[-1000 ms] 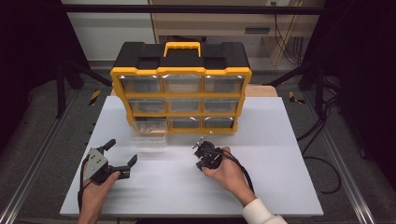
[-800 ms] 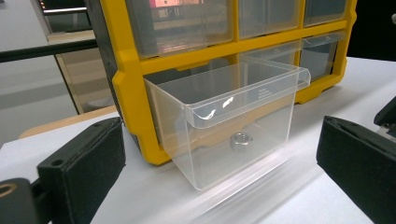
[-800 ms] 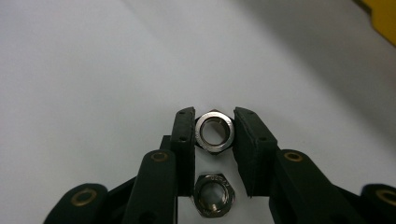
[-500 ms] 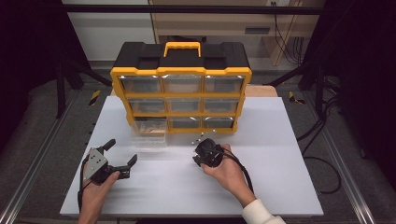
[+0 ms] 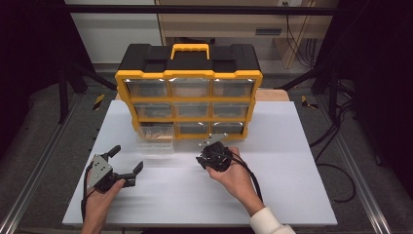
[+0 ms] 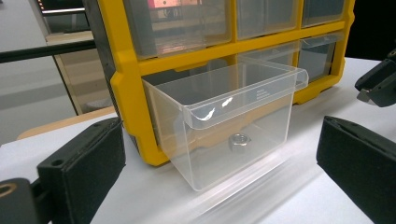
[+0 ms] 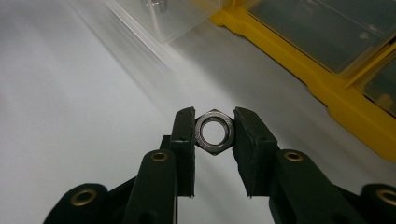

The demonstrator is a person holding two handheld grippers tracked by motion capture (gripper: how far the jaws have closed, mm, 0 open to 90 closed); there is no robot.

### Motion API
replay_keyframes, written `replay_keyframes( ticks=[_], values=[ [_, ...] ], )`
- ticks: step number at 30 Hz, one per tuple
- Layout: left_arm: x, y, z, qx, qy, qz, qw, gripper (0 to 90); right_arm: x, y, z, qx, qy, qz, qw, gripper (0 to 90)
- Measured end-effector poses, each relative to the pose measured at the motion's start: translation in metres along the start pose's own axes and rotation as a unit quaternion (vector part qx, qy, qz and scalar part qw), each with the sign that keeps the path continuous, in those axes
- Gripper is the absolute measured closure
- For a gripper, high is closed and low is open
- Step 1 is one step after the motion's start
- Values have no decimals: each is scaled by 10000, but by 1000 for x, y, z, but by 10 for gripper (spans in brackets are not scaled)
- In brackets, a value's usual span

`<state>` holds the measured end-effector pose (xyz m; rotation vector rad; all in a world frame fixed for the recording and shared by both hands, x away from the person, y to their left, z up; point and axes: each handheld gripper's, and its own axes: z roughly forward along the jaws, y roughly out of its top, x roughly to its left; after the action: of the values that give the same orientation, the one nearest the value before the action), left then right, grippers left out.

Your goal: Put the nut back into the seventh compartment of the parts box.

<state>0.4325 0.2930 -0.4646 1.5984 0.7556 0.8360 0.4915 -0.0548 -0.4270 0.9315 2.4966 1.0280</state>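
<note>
On the white table (image 5: 292, 195), two nuts: one (image 7: 214, 132) clamped in the right gripper (image 7: 214, 133), one (image 6: 239, 141) in the clear drawer (image 6: 224, 121); left gripper (image 5: 127, 163) agape.

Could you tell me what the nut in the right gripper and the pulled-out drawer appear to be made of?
The nut, clamped in the right gripper, looks like metal, probably steel: grey with a bright sheen on its ring and flats. The drawer looks like clear, glossy plastic: a second nut shows through its wall, and glare runs along its lip.

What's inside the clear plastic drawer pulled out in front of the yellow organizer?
The clear plastic drawer holds one metal hex nut on its floor; nothing else shows through its walls.
</note>
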Motion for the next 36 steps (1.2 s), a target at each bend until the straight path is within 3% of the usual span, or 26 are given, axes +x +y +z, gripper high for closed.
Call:
replay_keyframes(
  ticks=[36],
  values=[
    [0, 0, 0, -15, -6, -41, 10000, 11, 9, 31, -6, -665, 120, -48, 9977, 703]
  ],
)
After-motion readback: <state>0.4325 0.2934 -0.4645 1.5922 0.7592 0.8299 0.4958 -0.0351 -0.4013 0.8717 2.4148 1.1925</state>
